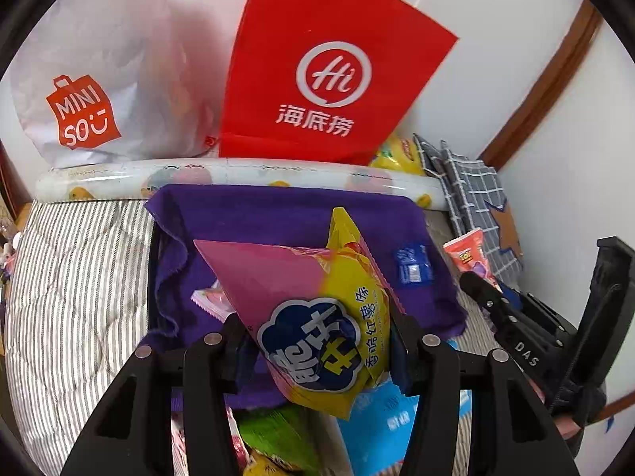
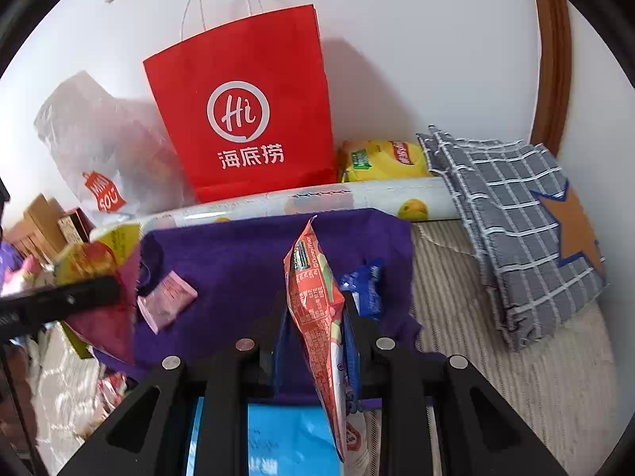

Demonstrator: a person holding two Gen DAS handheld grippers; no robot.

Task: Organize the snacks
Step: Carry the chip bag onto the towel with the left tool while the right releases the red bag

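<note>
The left gripper is clenched on a pink-and-yellow chip bag, held up above the purple cloth on the bed, prob. so it can be carried to a sorting spot. The right gripper grasps a thin red snack pack by its flat sides, so the pack stands on edge w/ its top pointing to the red paper bag at the wall. Both snacks hang over the cloth, where a small pink packet and a blue packet lie; I judge the cloth is the sorting area and the bags behind are storage.
</note>
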